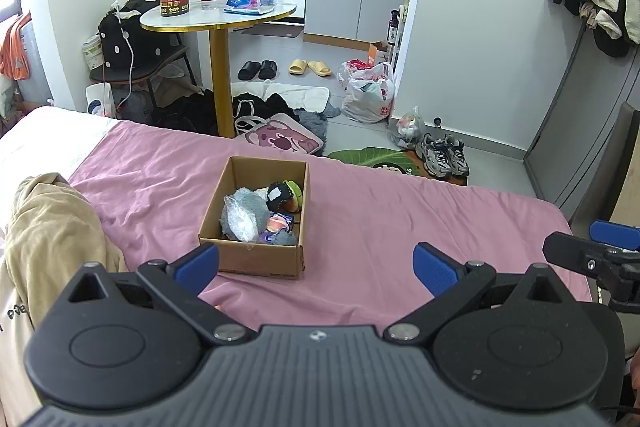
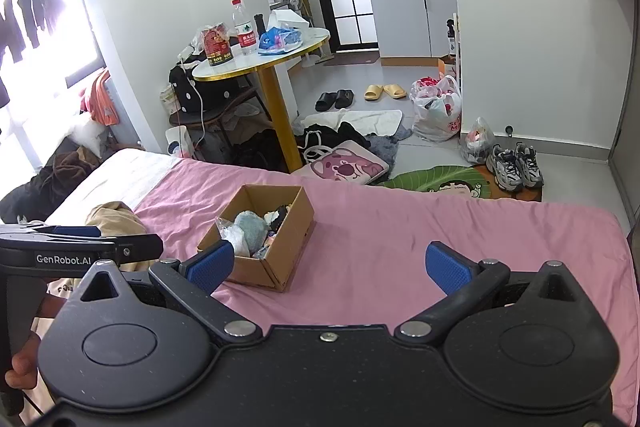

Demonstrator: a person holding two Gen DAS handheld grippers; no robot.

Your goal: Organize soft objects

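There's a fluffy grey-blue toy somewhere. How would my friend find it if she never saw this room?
Look at the bed with the pink sheet; an open cardboard box sits in the middle of it. Inside, toward the near left, lies the fluffy grey-blue toy, beside a clear plastic bag. It is the only pale, furry thing there; the other toys are darker or brightly coloured.

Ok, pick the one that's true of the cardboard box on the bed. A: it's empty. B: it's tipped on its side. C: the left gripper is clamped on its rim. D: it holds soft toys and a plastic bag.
D: the cardboard box sits upright on the pink sheet with plush items inside; both grippers are open and apart from it.
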